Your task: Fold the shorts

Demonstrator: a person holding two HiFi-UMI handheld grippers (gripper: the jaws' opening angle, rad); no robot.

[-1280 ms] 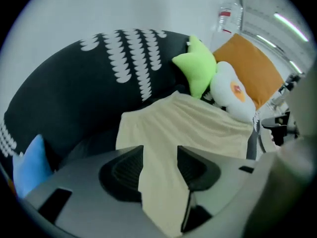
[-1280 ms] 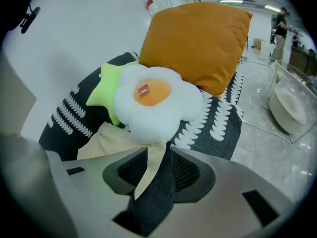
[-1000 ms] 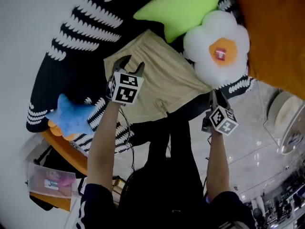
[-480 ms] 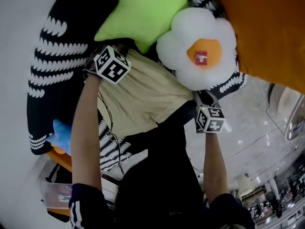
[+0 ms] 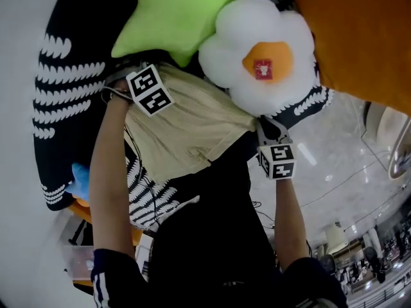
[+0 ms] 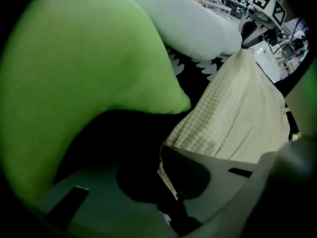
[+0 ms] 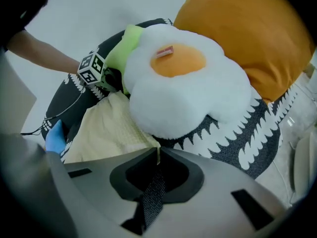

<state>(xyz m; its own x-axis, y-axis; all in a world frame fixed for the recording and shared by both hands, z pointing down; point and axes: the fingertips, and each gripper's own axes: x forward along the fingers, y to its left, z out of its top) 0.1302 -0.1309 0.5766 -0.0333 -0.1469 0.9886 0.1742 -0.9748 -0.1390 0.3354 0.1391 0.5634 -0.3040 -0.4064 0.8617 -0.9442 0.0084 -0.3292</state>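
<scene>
Pinching far-left and right corners of the soft beige waffle-weave shorts (image 5: 186,133), on the black-and-white patterned cushion (image 5: 61,149), with left claw (image 6: 166,157) and right claw (image 7: 156,155) just closing shut on cloth. Likely sagging, limp and light.

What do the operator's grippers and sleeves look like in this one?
Left gripper and right gripper have grey moulded jaws with dark recesses; each carries a white cube of black square markers. A thin black cable trails from the left. The left sleeve is dark, short, white-striped.
</scene>
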